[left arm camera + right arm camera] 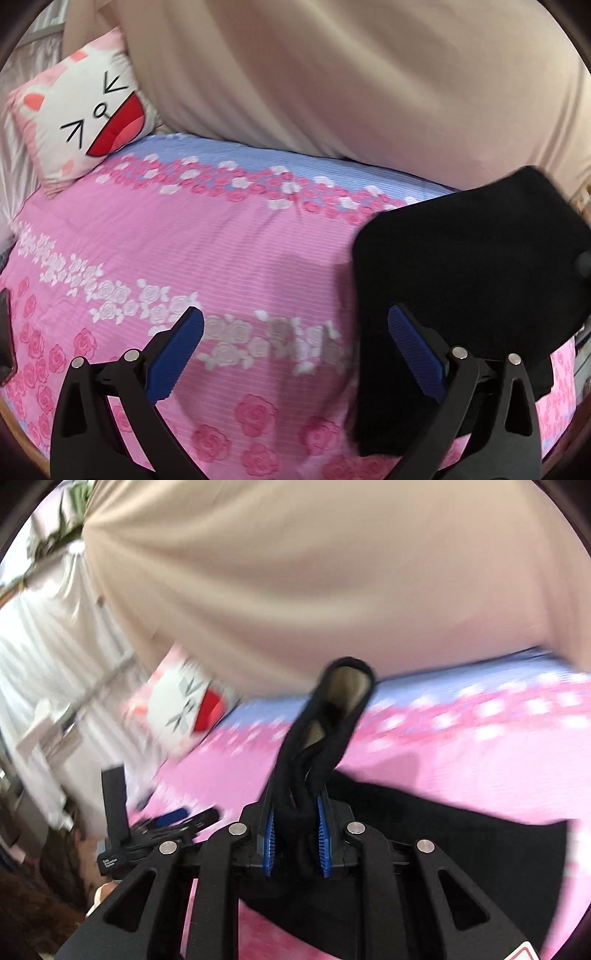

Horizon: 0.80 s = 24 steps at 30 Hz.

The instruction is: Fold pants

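The black pants hang lifted over the right side of the pink floral bed. My left gripper is open and empty, its blue pads spread wide just left of the fabric. In the right wrist view my right gripper is shut on a bunched edge of the black pants, which stands up between the blue pads, while the rest of the cloth drapes down to the right. The view is motion-blurred.
The pink and blue rose bedspread covers the bed. A cat-face pillow lies at the far left corner. A beige curtain hangs close behind the bed. The left gripper shows in the right wrist view.
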### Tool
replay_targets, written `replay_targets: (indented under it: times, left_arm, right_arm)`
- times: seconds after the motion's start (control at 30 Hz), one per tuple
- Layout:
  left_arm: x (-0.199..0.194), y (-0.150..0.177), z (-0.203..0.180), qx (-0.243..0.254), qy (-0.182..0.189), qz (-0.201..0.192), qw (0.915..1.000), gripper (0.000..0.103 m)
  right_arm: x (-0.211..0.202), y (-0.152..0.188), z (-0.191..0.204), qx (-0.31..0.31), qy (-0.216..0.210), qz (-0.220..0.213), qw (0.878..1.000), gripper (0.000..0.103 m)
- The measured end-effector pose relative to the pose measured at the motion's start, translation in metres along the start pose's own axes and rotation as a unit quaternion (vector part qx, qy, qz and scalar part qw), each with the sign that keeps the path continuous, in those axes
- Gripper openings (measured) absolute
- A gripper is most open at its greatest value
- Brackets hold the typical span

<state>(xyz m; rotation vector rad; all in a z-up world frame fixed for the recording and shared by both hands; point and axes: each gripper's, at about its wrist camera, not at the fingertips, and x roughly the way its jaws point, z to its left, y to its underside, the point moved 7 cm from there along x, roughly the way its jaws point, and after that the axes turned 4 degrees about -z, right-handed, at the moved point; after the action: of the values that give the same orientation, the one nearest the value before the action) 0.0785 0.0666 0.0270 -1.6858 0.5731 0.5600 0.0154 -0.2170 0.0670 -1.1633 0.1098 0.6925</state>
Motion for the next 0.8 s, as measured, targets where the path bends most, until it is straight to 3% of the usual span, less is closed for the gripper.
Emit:
replay_targets:
  times: [0.1,0.2,0.3,0.5,0.53,0.6,0.7,0.8]
  left_arm:
    - [0.009,0.009,-0.018,0.015,0.008,0.016,0.9997,0.098]
    - [0.022,0.021,-0.038,0.026,0.021,0.037,0.9988,0.098]
    - [0.030,0.030,-0.059,0.037,0.034,0.054,0.9973,0.098]
    - [0.036,0.047,-0.081,0.046,0.057,0.086,0.9936,0.098]
    - [0.036,0.051,-0.083,0.046,0.062,0.090,0.9929,0.098]
    - [0.035,0.056,-0.084,0.042,0.071,0.094,0.9922,0.098]
    - [0.043,0.064,-0.093,0.041,0.093,0.109,0.9889,0.098]
    - [0.063,0.076,-0.099,0.019,0.113,0.141,0.9834,0.098]
  right_arm:
    - [-0.029,0.031,-0.064,0.037,0.084,0.018,0.996,0.019]
    - [-0.026,0.092,-0.133,0.121,0.147,0.069,0.979,0.019]
    - [-0.024,0.108,-0.139,0.157,0.119,0.057,0.979,0.022]
    - [-0.025,0.094,-0.136,0.156,0.119,0.044,0.980,0.029]
    - [-0.027,0.091,-0.136,0.156,0.121,0.036,0.980,0.032]
    - [-0.044,0.084,-0.145,0.158,0.140,0.004,0.977,0.067]
    - [-0.044,0.086,-0.153,0.158,0.153,0.012,0.975,0.071]
    - [-0.024,0.102,-0.161,0.179,0.149,0.064,0.970,0.078]
